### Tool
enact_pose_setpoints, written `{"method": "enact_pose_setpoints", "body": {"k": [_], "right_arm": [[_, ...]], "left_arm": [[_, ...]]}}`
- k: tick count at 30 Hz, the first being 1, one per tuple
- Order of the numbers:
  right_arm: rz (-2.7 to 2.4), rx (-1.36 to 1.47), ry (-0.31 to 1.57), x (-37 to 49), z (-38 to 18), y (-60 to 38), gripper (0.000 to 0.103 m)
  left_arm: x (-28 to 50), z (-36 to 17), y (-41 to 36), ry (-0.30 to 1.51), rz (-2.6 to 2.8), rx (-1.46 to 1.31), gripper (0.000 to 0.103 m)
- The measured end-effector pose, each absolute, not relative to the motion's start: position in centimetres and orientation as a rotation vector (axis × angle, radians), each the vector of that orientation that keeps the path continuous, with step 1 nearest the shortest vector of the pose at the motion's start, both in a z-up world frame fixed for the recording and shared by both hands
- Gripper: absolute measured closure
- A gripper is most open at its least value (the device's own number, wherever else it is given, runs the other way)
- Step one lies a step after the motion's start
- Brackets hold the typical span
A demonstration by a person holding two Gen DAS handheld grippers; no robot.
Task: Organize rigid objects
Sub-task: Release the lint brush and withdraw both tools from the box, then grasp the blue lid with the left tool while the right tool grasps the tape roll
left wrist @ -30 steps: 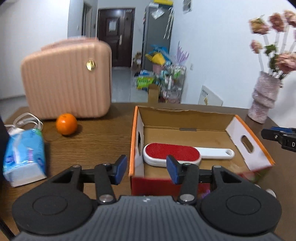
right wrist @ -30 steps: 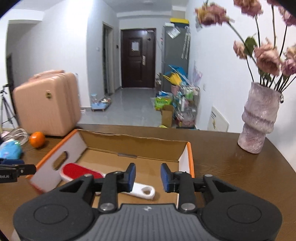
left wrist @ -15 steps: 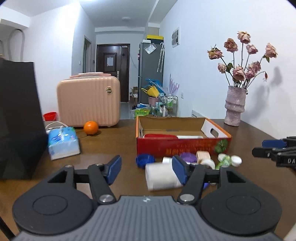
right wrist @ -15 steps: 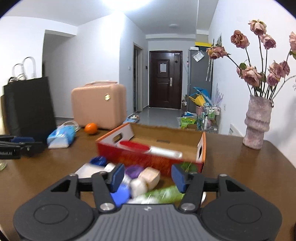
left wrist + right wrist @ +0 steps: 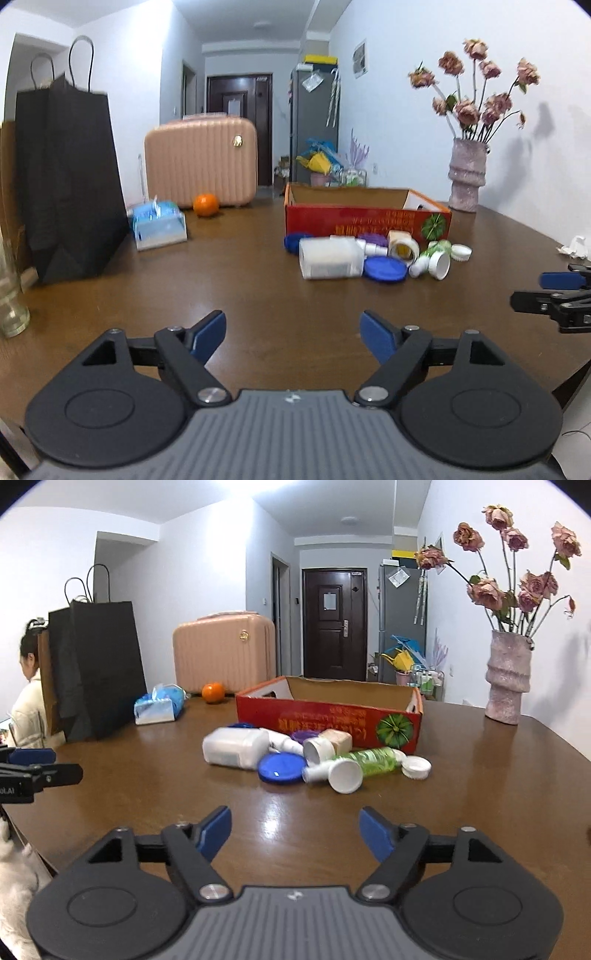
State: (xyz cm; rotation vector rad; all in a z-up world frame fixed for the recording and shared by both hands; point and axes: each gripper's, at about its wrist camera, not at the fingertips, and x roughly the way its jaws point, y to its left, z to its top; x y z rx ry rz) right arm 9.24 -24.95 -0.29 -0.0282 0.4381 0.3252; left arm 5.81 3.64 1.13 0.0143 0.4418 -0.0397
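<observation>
With the left gripper (image 5: 293, 334) and right gripper (image 5: 294, 829) both empty, jaws opening, the work looks barely begun: white plastic jar (image 5: 236, 747), round blue lid (image 5: 281, 768), green bottle (image 5: 373, 761) and caps lie heaped just outside the red cardboard box (image 5: 328, 720).

Box (image 5: 325, 716) interior hidden by wall

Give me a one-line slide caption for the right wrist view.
Right gripper, jaws opening and empty, faces a pile of bottles and lids in front of the red cardboard box.
</observation>
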Motion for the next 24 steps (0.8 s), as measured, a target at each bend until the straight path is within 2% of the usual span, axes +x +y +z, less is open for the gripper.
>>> {"method": "enact_pose_setpoints", "body": {"k": [8,14,16,18,20,24], "right_arm": [[0.294,-0.001,0.484,11.0,-2.2,-25.5,0.020],[0.267,0.046,0.508,14.6,-2.5,-26.0,0.019],[0.249,0.074,0.521,16.6,-2.4,-26.1,0.023],[0.259,0.109,0.543,18.7,-2.1,-26.1,0.035],[0.315,0.147,0.547,20.6,-1.6,-25.6,0.040],[0.356,0.151,0.527,23.9,-0.9,-23.9,0.049]], "left_arm": [[8.4,-0.9,3.5,0.513,-0.049,-0.006,0.020],[13.9,-0.9,3.4,0.543,-0.080,-0.034,0.018],[16.5,-0.7,3.4,0.553,-0.082,-0.054,0.018],[19.2,-0.5,3.3,0.562,-0.095,-0.075,0.019],[21.4,-0.3,3.4,0.569,-0.101,-0.097,0.020],[25.7,-0.2,3.5,0.600,-0.125,-0.139,0.034]]}}
